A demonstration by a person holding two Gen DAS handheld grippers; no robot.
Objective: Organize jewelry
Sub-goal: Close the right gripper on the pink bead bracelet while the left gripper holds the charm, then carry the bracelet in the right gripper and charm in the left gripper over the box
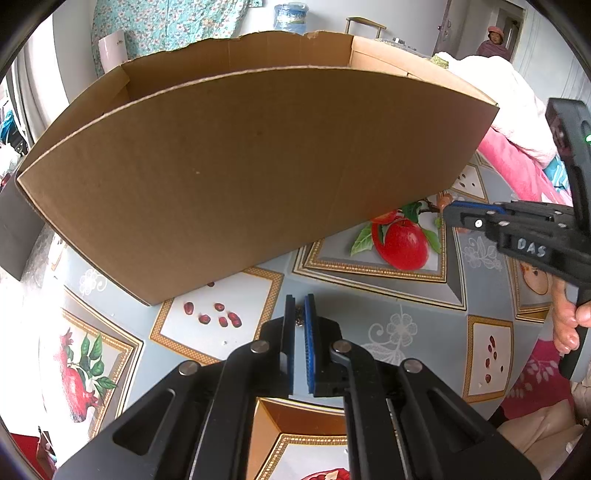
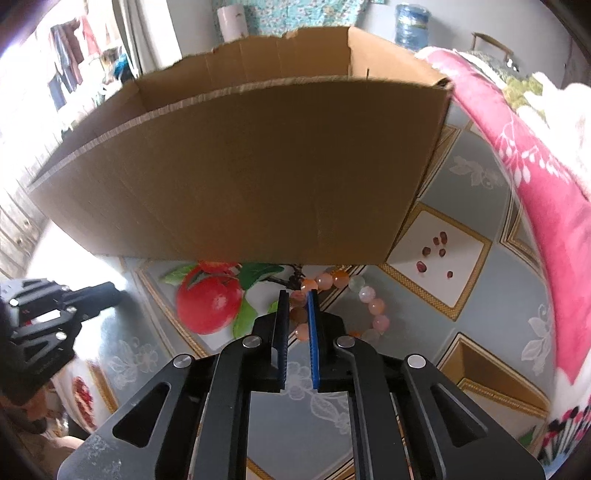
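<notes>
**Right gripper pinching bead bracelet, box drop is next**

Right gripper [image 2: 298, 314]: jaws nearly together with beads of the bead bracelet [image 2: 364, 293] between the blue pads. Looks like a pinch on the near-left part of the loop. The rest of the loop lies on the tablecloth [image 2: 443, 266], curving right and toward the box. Whether it's lifted yet, can't tell.

Left gripper [image 1: 300, 314]: pads pressed almost together, with something small and dark caught between the tips. Looks like a fine chain or similar; too small to name. It hangs over the cloth, just short of the box's near wall.

Step, as I read it: pickup of the bracelet, with a second item held on the left. Next move needs a lift high enough to clear the near wall of the cardboard box [image 1: 236, 173], then release inside. Risk: the loose loop swings and snags on the rim.

Surface: glossy tablecloth printed with apples, pomegranates and gold-framed tiles. The box is open-topped with a torn far edge; its inside floor is hidden.

Beyond: pink floral blanket [image 2: 532, 155] to the right, a blue water jug [image 2: 412, 24], teal floral fabric, and a person standing in a far doorway.
</notes>
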